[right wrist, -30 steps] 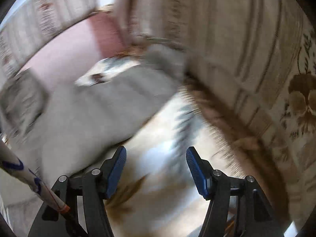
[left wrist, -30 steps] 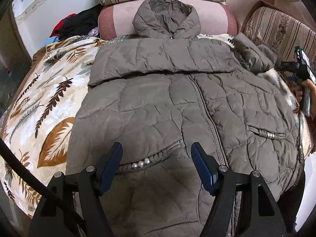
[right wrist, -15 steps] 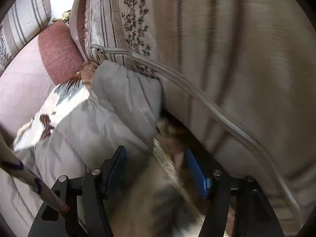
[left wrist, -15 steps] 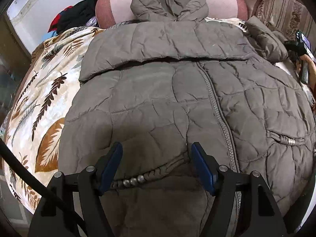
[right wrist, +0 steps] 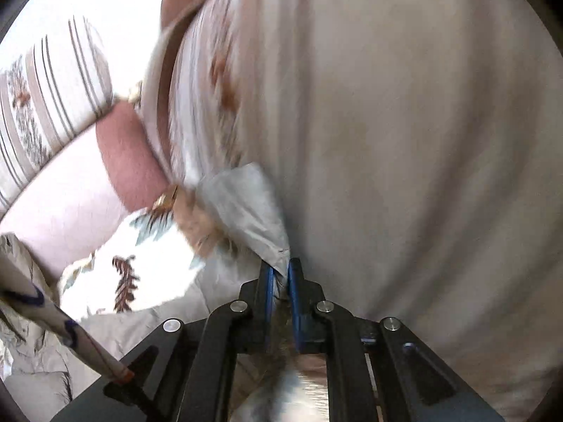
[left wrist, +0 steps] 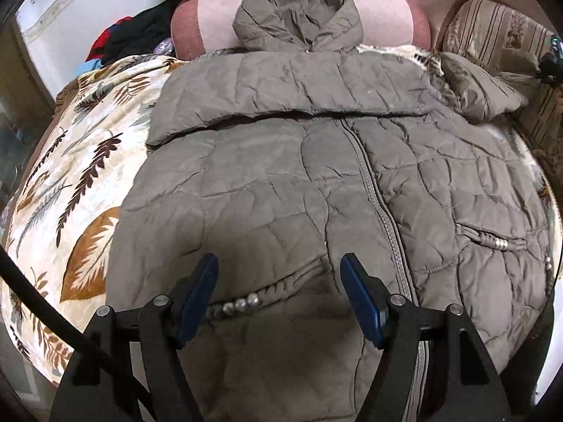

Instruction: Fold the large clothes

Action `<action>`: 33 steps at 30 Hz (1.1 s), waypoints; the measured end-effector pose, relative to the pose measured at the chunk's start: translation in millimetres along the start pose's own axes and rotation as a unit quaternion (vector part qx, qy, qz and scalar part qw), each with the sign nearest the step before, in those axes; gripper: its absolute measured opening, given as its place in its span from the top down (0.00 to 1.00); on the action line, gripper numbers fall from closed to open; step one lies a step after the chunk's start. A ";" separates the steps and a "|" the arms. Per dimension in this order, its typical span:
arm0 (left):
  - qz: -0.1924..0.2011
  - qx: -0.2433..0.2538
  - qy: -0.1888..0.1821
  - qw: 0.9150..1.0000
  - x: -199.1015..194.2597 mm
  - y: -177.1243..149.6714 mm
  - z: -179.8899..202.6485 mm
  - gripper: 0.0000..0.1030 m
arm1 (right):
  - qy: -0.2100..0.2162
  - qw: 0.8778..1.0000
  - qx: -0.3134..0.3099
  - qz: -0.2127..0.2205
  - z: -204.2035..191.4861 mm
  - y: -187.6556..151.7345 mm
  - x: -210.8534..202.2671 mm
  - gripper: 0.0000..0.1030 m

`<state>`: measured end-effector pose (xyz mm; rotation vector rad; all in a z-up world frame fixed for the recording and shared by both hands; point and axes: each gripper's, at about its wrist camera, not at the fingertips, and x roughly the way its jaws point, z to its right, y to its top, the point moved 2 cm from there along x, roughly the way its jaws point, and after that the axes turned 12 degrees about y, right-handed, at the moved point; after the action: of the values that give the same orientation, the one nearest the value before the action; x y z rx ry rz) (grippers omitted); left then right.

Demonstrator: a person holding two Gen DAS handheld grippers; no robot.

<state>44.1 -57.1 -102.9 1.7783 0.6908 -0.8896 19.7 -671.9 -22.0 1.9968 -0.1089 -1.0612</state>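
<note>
Item: padded jacket (left wrist: 316,190), flat on sofa; R tongs (right wrist: 280,274) clamped on sleeve cuff (right wrist: 246,207); L tongs (left wrist: 278,281) agape, empty; advice: carry sleeve across chest, keep taut.

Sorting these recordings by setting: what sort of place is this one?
Most likely a home living room. A grey hooded jacket lies spread on a leaf-patterned blanket over a sofa with striped floral cushions and a pink bolster; a heap of other clothes sits in the corner.
</note>
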 end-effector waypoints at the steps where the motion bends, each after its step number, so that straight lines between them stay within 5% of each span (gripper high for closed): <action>1: 0.003 -0.005 -0.003 1.000 -3.2 -1.7 -3.3 0.31 | -0.001 1.000 -0.001 0.009 0.1 6.8 -17.0 0.92; 9: 0.041 -0.030 -0.026 0.998 -29.2 -17.4 -23.0 0.31 | 0.046 0.998 -0.032 0.037 -64.6 19.1 -101.9 0.92; 17: 0.065 -0.051 -0.031 0.996 -42.0 -32.7 -46.9 0.31 | 0.142 0.984 -0.105 0.010 -188.3 -24.5 -132.6 0.92; 33: 0.050 -0.105 -0.035 0.993 -18.7 -61.0 -94.6 0.31 | 0.304 0.911 -0.260 -0.102 -436.0 -190.7 -132.8 0.92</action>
<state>10.1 51.6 -96.5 1.5728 0.6215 -0.7773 191.3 -213.9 48.2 1.7650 0.6616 -0.4673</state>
